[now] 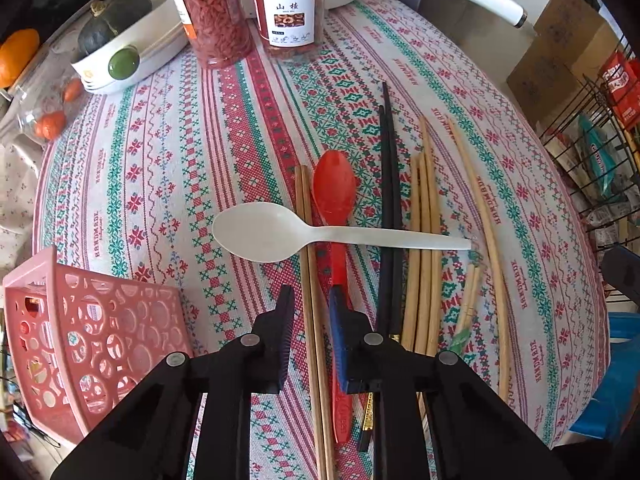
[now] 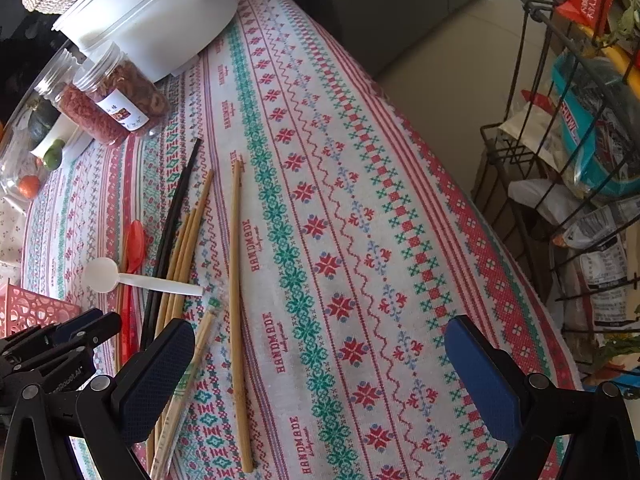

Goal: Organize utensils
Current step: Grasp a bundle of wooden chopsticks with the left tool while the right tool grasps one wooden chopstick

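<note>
My left gripper (image 1: 311, 294) points down at the tablecloth, open, its jaws standing narrowly around a pair of brown wooden chopsticks (image 1: 310, 240) without pressing on them. A red spoon (image 1: 332, 188) lies just right of that pair, its handle under the blue right finger (image 1: 340, 340). A white spoon (image 1: 256, 232) lies crosswise over the red spoon, black chopsticks (image 1: 387, 184) and bamboo chopsticks (image 1: 424, 208). My right gripper (image 2: 318, 326) hangs wide open over the cloth, holding nothing. A long bamboo pair (image 2: 236, 280) and wrapped chopsticks (image 2: 188, 376) lie by its left finger (image 2: 160, 376).
A pink perforated basket (image 1: 92, 328) stands at the near left. Two jars (image 1: 216, 20) (image 1: 288, 12), a white bowl with a squash (image 1: 120, 52) and a white pot (image 2: 160, 20) sit at the far side. A wire rack (image 2: 560, 160) stands beyond the table's right edge.
</note>
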Demonstrator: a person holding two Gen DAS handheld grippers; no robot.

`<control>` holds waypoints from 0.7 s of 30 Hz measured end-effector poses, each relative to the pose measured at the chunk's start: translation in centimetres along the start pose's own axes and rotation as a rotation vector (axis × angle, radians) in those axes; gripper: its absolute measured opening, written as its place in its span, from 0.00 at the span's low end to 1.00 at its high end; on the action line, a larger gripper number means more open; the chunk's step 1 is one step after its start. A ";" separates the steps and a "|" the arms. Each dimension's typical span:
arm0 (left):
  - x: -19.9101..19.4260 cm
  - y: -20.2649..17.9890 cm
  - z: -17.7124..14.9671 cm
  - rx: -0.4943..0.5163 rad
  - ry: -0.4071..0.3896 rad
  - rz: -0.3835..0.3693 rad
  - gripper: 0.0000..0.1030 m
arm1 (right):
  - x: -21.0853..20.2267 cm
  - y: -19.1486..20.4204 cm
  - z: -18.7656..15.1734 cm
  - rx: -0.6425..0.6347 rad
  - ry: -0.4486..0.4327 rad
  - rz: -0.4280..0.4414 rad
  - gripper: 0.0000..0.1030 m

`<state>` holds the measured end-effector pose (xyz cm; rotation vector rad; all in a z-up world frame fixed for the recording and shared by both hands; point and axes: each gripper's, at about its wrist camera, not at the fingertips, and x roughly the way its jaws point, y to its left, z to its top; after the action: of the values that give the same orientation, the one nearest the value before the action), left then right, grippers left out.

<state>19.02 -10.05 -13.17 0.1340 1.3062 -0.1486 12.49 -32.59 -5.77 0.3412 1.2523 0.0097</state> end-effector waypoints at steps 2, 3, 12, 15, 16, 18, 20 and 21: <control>0.6 0.0 0.2 0.006 0.013 0.022 0.14 | -0.1 0.1 0.0 -0.001 -0.001 0.003 1.00; 0.9 0.1 0.2 0.006 0.025 0.020 0.14 | -0.1 0.1 0.0 -0.003 -0.002 0.003 1.00; 2.7 0.8 2.9 -0.043 0.123 -0.007 0.14 | 0.8 0.2 0.0 -0.003 0.019 -0.005 1.00; 2.9 1.3 3.4 -0.067 0.127 -0.067 0.09 | 1.7 0.2 0.3 0.000 0.032 -0.003 1.00; 2.6 1.6 3.1 -0.068 0.120 -0.100 0.09 | 2.0 0.2 0.5 0.003 0.036 0.004 0.96; 1.5 1.5 2.0 -0.042 0.092 -0.127 0.09 | 2.9 0.2 1.0 0.009 0.054 0.029 0.90; 0.0 1.6 0.5 -0.016 0.053 -0.149 0.09 | 3.9 0.4 1.4 0.005 0.072 0.049 0.82; -0.9 1.7 -0.1 -0.008 0.035 -0.163 0.09 | 4.4 0.7 1.6 0.000 0.080 0.053 0.80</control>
<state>19.06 -8.29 -12.33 0.0231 1.3522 -0.2806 15.46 -31.51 -9.25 0.3768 1.3221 0.0694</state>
